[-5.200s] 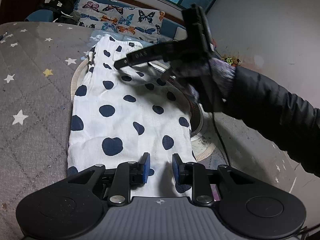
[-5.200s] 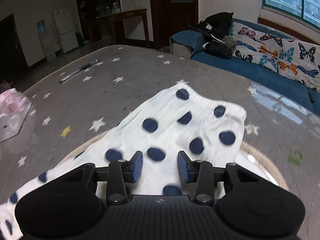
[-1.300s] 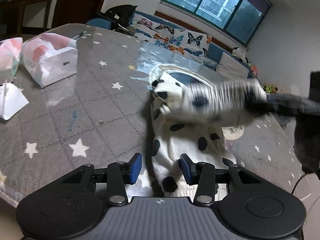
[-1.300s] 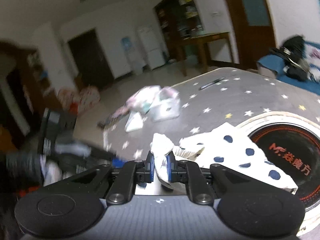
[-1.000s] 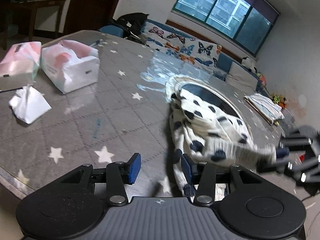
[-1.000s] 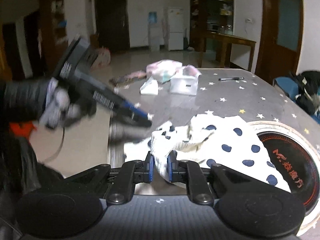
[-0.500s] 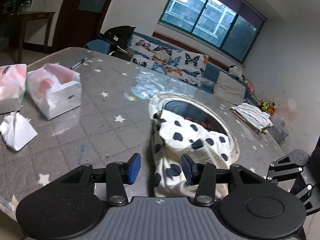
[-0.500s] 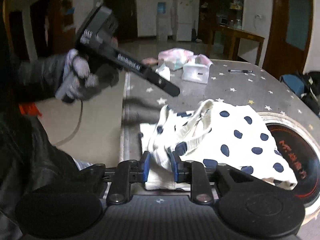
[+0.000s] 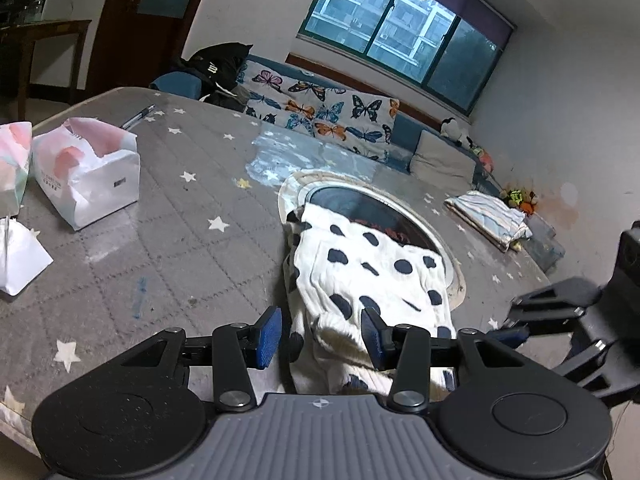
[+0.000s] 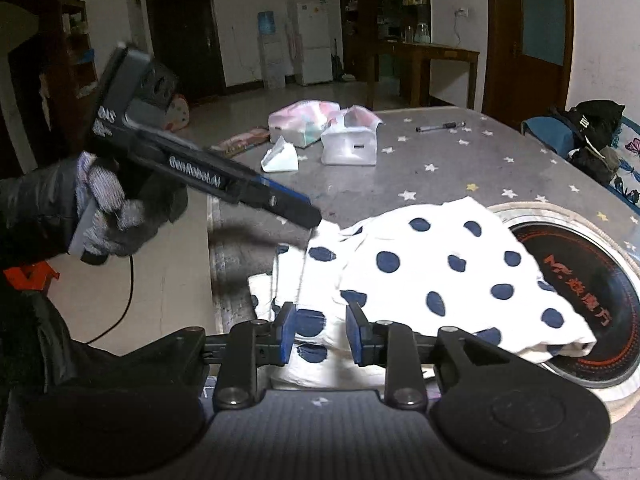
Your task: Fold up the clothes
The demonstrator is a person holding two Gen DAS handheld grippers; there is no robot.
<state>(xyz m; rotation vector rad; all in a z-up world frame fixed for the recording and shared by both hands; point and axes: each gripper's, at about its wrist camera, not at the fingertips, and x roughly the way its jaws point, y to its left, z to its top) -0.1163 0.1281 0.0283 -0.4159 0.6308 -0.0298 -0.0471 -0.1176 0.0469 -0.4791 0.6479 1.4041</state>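
Observation:
A white garment with dark blue dots lies folded over on the grey star-patterned table, partly over a round black hotplate. It also shows in the right wrist view. My left gripper is open, its jaws either side of the garment's near edge, holding nothing. My right gripper is open just above the garment's near folded edge. The left gripper appears from the side in the right wrist view, its tip at the garment's corner.
Two tissue packs and a crumpled tissue lie at the table's left. A pen lies farther back. A folded striped cloth sits at the far right. A butterfly-print sofa stands behind the table.
My right gripper has let go of the garment's edge and opened. The garment now lies folded over on the table. My left gripper stayed open.

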